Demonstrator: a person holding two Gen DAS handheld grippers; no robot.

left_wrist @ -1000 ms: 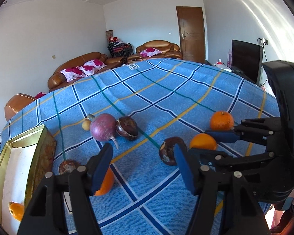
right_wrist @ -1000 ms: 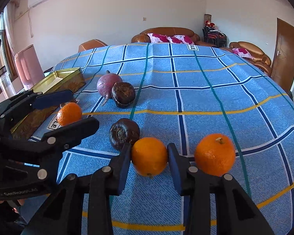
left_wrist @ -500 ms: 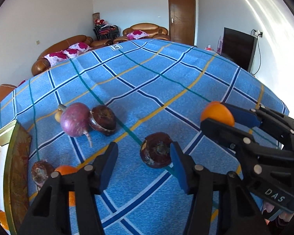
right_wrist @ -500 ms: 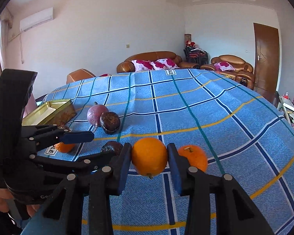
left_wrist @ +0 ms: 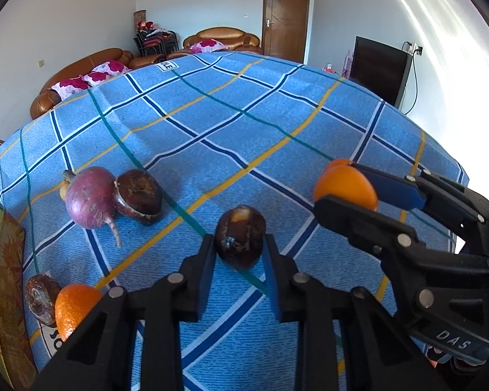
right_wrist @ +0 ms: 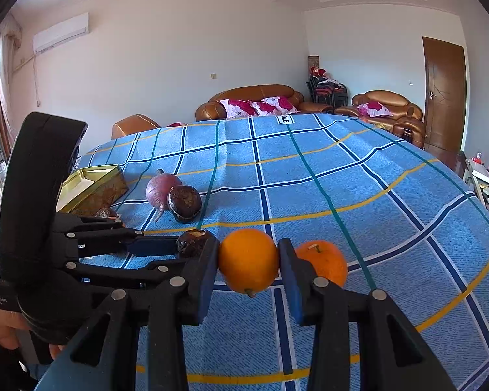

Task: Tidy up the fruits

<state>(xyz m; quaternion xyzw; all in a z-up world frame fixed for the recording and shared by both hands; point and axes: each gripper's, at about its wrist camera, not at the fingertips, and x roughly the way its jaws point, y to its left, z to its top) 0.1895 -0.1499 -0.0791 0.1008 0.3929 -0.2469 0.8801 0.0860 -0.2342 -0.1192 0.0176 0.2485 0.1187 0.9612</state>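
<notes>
At frame centre my left claw (left_wrist: 239, 254) pinches the firm, wrinkled dark fruit (left_wrist: 240, 241) across its middle above the bench (left_wrist: 277, 123), while my right claw (right_wrist: 248, 262) grips the smooth, roll-prone orange (right_wrist: 248, 260) by its sides.

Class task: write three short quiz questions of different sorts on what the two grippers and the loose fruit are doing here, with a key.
1. True or false: the right gripper is shut on an orange.
2. What does the left gripper clamp? A) radish B) dark fruit C) tin
3. Fill in: the radish touches another dark fruit on the ____ cloth.

Key: 1 true; 2 B, the dark fruit; 3 blue.
</notes>
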